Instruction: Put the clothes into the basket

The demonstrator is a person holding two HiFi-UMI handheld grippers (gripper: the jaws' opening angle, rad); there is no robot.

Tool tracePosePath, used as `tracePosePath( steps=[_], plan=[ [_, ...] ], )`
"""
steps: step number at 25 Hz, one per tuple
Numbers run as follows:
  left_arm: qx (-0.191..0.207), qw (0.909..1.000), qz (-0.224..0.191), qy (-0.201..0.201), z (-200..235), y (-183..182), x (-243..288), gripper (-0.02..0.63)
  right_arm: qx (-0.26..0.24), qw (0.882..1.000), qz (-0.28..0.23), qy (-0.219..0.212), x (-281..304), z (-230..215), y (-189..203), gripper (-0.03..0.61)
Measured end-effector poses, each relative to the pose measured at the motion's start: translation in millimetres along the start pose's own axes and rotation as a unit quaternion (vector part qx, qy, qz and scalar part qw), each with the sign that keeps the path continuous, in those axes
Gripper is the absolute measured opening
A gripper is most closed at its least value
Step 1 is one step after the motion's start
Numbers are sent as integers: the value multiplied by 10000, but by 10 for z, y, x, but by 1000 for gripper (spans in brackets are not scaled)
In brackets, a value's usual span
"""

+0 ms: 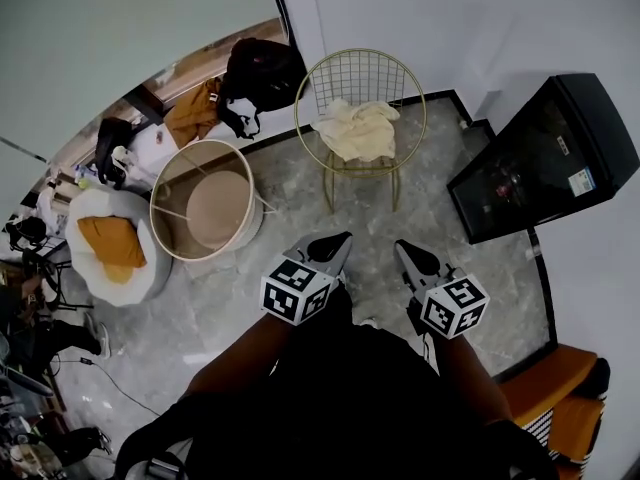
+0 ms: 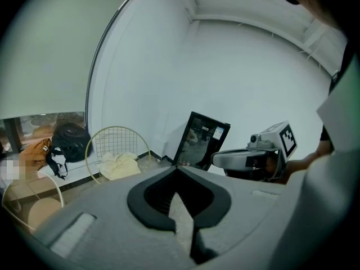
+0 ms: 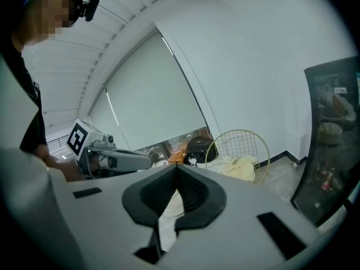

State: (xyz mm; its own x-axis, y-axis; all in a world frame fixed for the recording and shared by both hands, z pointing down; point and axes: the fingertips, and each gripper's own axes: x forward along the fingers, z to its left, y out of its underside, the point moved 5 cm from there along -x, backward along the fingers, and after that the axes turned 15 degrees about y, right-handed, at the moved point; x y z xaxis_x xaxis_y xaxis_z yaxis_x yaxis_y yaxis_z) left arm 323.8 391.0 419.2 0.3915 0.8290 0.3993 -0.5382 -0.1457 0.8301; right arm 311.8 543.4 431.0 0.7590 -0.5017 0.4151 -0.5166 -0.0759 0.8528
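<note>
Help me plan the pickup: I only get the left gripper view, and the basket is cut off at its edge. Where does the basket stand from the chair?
Observer: In the head view the basket stands on the floor left of the chair, apart from it.
Operator: Is anything in it?
Observer: No clothes; only its bare bottom shows.
Operator: Any clothes my view misses?
Observer: An orange cloth lies on a white cushion left of the basket.
</note>
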Motion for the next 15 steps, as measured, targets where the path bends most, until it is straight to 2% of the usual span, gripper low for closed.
tracePosePath(
  steps=[9,15],
  plan=[
    [22,9999,-119,61,837,-474,-108,-6,-139,9998,26,105,742,117,-490,15],
    [-3,9998,-86,200,1273,-552,-132,-6,-221,9996,67,151,1185,212,-611,15]
  ],
)
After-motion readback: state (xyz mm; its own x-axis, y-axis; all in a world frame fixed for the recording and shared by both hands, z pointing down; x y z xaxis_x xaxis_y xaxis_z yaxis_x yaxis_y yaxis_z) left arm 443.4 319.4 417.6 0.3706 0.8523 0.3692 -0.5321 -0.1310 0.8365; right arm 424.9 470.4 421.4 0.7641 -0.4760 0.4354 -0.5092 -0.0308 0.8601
